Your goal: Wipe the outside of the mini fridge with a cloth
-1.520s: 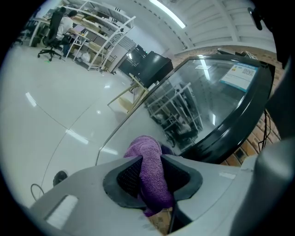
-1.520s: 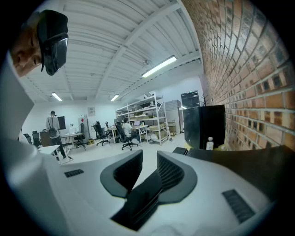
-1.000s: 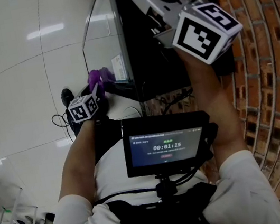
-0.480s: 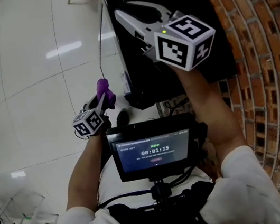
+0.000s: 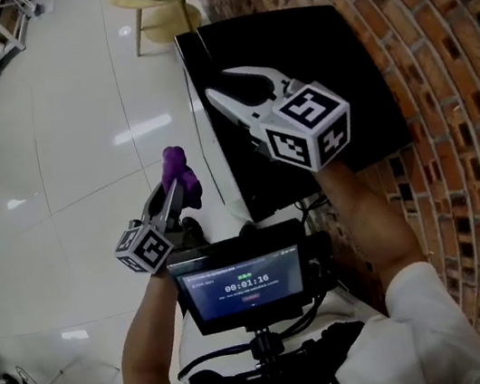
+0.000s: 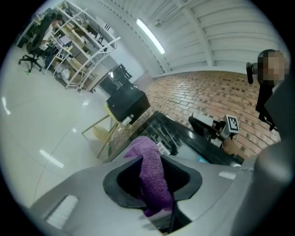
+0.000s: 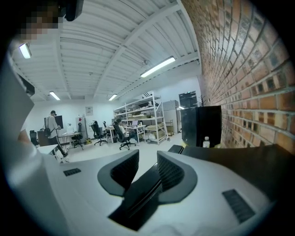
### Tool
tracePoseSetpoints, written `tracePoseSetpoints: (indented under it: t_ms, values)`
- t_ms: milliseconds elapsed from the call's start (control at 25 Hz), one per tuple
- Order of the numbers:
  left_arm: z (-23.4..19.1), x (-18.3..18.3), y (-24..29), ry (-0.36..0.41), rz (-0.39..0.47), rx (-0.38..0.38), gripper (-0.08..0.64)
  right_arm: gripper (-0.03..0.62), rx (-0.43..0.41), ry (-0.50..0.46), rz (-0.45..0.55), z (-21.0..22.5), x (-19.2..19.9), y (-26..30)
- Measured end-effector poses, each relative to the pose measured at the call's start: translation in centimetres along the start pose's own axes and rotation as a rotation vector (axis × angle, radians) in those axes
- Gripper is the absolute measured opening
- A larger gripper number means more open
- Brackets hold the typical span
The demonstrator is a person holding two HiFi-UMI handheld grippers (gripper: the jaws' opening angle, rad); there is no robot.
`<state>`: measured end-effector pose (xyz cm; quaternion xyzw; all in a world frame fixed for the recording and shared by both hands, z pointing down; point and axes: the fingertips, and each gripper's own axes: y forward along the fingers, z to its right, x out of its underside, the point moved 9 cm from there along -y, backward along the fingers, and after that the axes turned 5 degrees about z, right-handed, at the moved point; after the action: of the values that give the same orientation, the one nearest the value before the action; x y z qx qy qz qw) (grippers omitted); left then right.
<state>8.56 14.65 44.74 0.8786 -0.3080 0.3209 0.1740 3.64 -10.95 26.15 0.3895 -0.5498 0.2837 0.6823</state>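
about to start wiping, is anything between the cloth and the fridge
Nothing visible does. The purple cloth, clamped in the left gripper, hangs beside the mini fridge with only open floor between them.

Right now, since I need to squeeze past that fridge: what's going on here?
A person with a gripper in each hand is working on wiping a black mini fridge that stands against a brick wall. The left gripper is clamped on a purple cloth, held in the air beside the fridge and not touching it. The right gripper is at the fridge's top. Its jaws have just been opening and stand apart, with a dark edge of the fridge running between them.
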Motion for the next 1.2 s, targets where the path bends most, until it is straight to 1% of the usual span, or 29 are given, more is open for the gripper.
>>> tracePoseSetpoints:
  t_ms: [120, 240, 400, 520, 600, 720, 840, 960, 1040, 1200]
  values:
    - [1.5, -3.8, 0.7, 0.031, 0.013, 0.079, 0.115, 0.135, 0.078, -0.045, 0.020, 0.3, -0.3, -0.9]
    - [2.4, -7.5, 2.0, 0.064, -0.020, 0.193, 0.114, 0.137, 0.159, -0.058, 0.019, 0.5, -0.8, -1.5]
    - [2.3, -12.2, 4.8, 0.093, -0.093, 0.351, 0.114, 0.138, 0.331, -0.033, 0.037, 1.0, -2.0, -2.5]
    - [2.5, -15.6, 6.8, 0.138, -0.163, 0.470, 0.114, 0.141, 0.461, 0.002, 0.058, 0.9, -2.7, -3.2]
    - [3.2, -17.9, 8.4, 0.164, -0.215, 0.551, 0.114, 0.143, 0.541, 0.029, 0.079, 0.2, -3.2, -3.6]
    - [4.9, -20.3, 11.2, 0.229, -0.292, 0.682, 0.114, 0.143, 0.670, 0.057, 0.106, -1.2, -3.4, -4.7]
    - [7.4, -21.5, 13.7, 0.284, -0.354, 0.789, 0.114, 0.143, 0.770, 0.077, 0.116, -2.2, -3.3, -5.6]
    - [10.2, -21.7, 15.7, 0.314, -0.399, 0.869, 0.114, 0.143, 0.844, 0.091, 0.118, -2.7, -3.0, -6.9]
    - [12.2, -21.5, 17.1, 0.344, -0.422, 0.910, 0.114, 0.143, 0.891, 0.093, 0.132, -2.6, -2.9, -7.9]
    - [16.7, -19.6, 20.5, 0.443, -0.468, 0.956, 0.114, 0.143, 0.968, 0.110, 0.172, -1.5, -2.3, -10.7]
